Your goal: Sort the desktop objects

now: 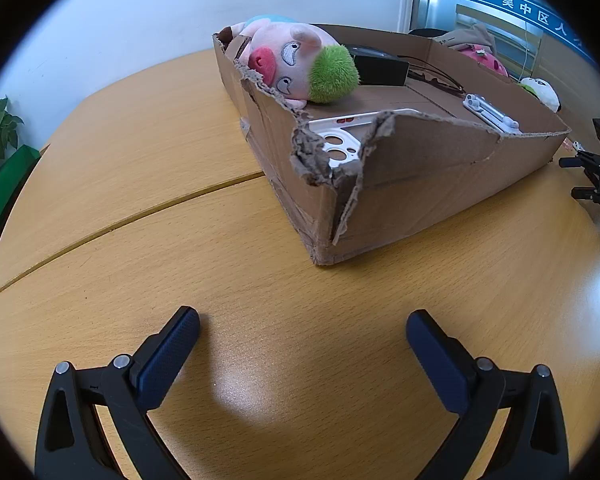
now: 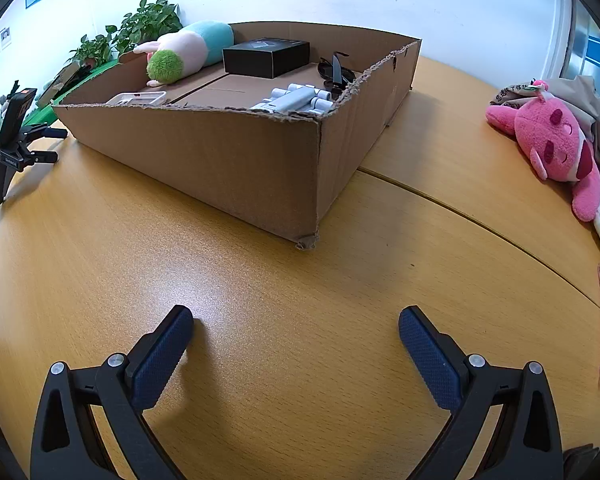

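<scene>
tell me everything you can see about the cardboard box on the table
The cardboard box is a wide, shallow, open-topped tray of plain brown corrugated board, resting flat on the wooden table. Its top edges are ragged, and the corner facing the left wrist camera is badly torn and split down its seam. Inside lie a pig plush with a green fuzzy ball against it, a black box, sunglasses, a white phone case and a white folding stand. Neither gripper touches it.

Box wall (image 1: 440,184) hides, perhaps half, phone case (image 1: 340,136).
</scene>
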